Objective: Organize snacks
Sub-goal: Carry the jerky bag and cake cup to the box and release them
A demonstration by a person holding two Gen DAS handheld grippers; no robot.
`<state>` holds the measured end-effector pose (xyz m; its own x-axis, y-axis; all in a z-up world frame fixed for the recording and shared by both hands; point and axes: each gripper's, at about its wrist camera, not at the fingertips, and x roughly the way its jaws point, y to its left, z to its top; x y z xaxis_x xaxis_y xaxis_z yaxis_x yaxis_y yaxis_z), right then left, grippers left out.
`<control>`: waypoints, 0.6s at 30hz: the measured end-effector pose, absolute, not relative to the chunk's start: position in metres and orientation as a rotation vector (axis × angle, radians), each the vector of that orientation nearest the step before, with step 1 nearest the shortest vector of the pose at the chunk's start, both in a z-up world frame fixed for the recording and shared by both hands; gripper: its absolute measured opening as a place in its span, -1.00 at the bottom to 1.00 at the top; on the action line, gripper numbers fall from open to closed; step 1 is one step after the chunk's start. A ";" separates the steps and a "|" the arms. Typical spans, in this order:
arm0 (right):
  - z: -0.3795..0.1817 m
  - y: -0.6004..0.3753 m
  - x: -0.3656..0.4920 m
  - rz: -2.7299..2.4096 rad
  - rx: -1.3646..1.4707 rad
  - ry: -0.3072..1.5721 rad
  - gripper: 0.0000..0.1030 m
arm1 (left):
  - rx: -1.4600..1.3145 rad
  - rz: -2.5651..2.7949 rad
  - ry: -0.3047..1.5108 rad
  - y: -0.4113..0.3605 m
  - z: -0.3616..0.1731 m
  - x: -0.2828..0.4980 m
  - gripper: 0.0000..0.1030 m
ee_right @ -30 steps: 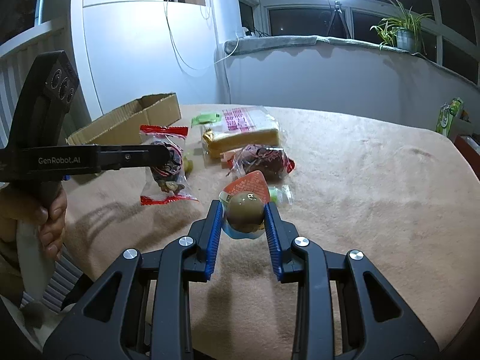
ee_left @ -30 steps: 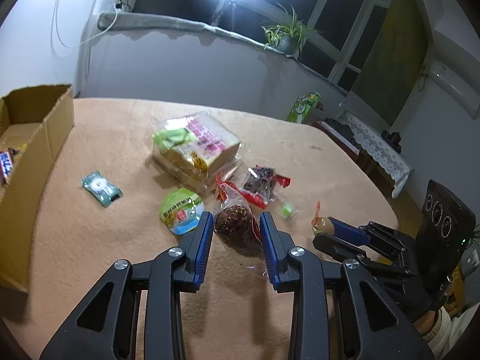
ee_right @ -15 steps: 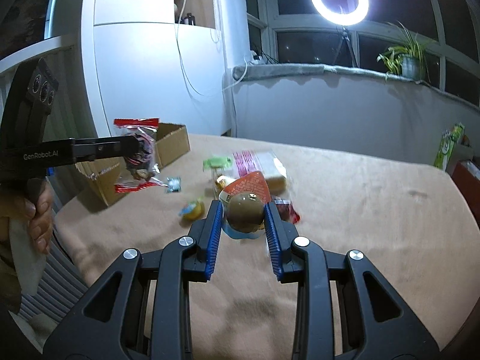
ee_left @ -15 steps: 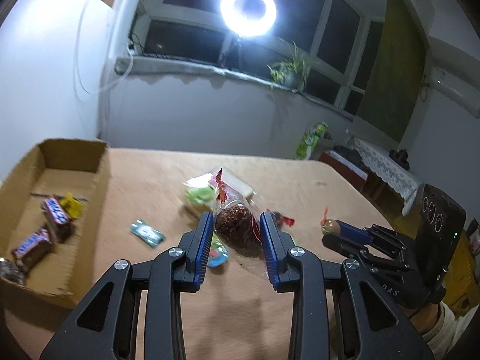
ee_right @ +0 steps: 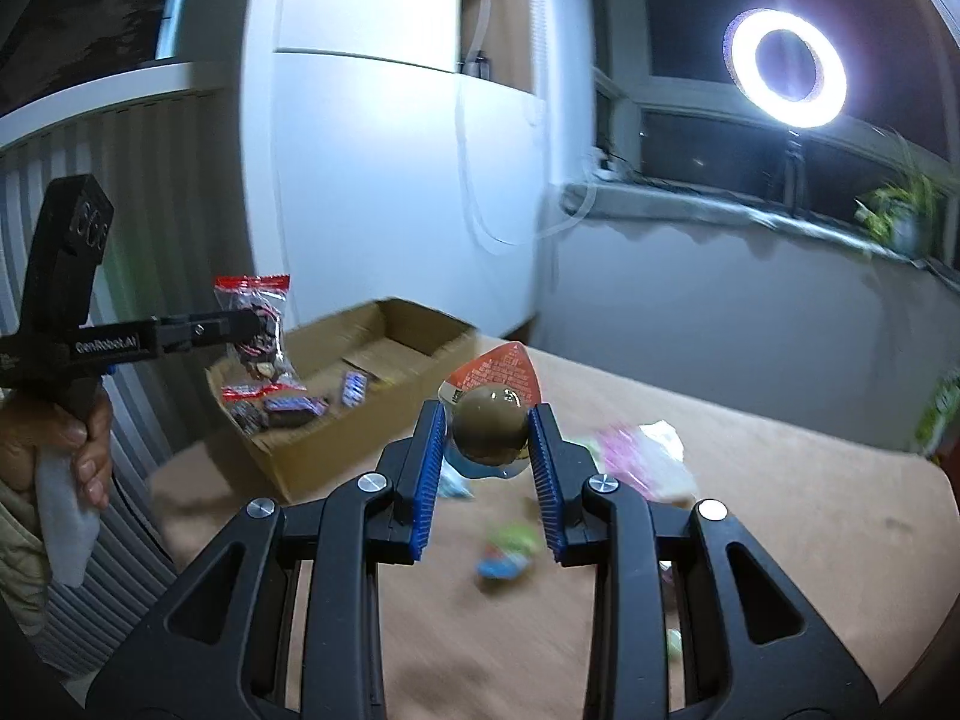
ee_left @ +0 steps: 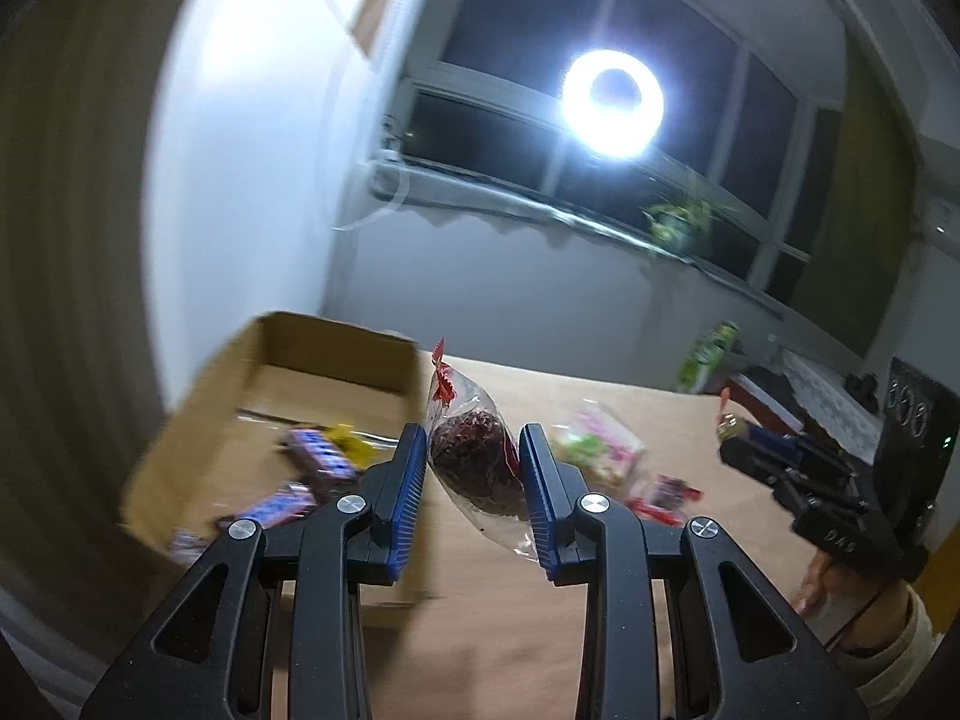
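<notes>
Aloft beside the cardboard box (ee_left: 336, 354): clear snack bag (ee_left: 474, 456), brown jelly cup (ee_right: 491, 420).

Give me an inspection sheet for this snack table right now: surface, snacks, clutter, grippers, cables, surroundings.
Surface: table under a tan cloth.
Job's things: open cardboard box at the table's edge, with chocolate bars inside; clear red-edged packet of a dark snack and sealed brown jelly cup, both lifted; bread packet and smaller wrappers loose on the cloth, blurred.
Clutter: green bag beyond the table's far edge.
Grippers: left gripper, jaws shut on the packet; right gripper, jaws shut on the jelly cup.
Cables: a white one looped on the wall.
Surroundings: ring light, dark windows, potted plant on the sill.
</notes>
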<state>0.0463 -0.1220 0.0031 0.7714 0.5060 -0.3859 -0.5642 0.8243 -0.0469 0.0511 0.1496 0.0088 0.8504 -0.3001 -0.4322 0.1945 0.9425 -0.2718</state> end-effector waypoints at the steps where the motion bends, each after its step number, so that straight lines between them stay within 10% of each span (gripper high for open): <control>1: 0.005 -0.113 0.048 0.596 -0.171 0.366 -0.42 | -0.220 -0.244 0.484 0.156 0.009 0.051 -0.41; 14: -0.013 0.030 0.092 0.809 -0.248 0.430 -0.19 | -0.211 -0.156 0.574 0.202 -0.022 0.076 -0.34; 16: -0.020 0.032 0.092 0.796 -0.245 0.439 -0.16 | -0.206 -0.101 0.588 0.204 -0.031 0.075 0.24; 18: -0.024 0.027 0.088 0.779 -0.241 0.436 -0.13 | -0.217 -0.070 0.560 0.209 -0.032 0.065 0.36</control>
